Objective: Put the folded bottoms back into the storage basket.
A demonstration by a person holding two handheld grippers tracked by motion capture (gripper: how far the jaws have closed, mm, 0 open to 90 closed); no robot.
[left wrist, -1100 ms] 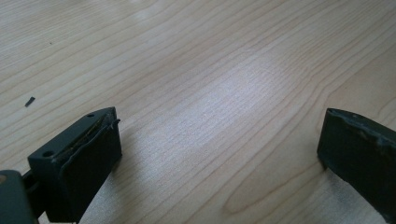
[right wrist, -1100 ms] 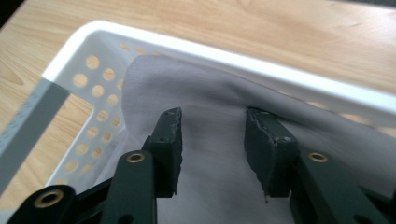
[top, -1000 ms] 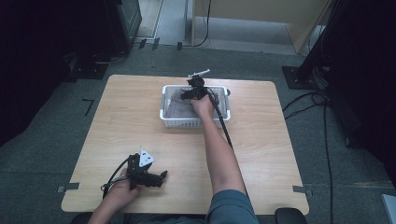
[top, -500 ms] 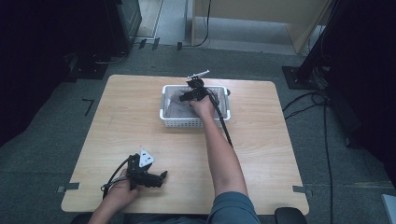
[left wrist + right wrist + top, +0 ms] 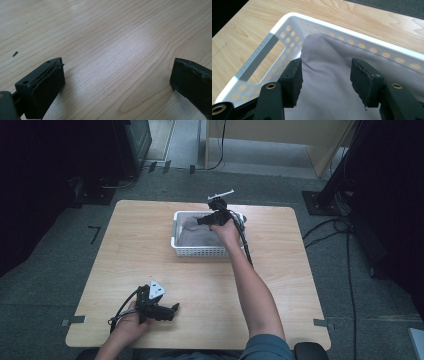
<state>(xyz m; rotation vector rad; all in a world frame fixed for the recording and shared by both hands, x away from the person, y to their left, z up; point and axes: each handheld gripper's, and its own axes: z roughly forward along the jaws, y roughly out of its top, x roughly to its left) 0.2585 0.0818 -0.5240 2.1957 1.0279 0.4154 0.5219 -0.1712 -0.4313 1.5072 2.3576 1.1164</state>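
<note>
Half apart at the right gripper: black jaws just been opening, pads clear of the fabric, nothing pinched. Hovering over the soft grey cloth, seen between the two jaws but lying loose below them.

Lying inside the white perforated plastic basket, toward the far middle of the pale wooden table in the high view, cloth spread over the basket floor under the right gripper.

Judged risks from here:
- Snagging a fold on a pad edge while lifting away, so dragging the cloth back up or over the rim.
- Clipping the basket wall with a jaw and shoving or tipping so light a basket across the table.
- Leaving the raised end humped against the wall, ready to slump or spill out with a later nudge.

Seemingly laid along the basket's length, left to right in the high view, though too bunched for a sure long axis. Pointing a rounded folded end up against the end wall, near the corner beside the handle slot in the right gripper view.

Farther out, down at the near left of the table: left gripper low over bare wood, jaws wide, holding nothing.
</note>
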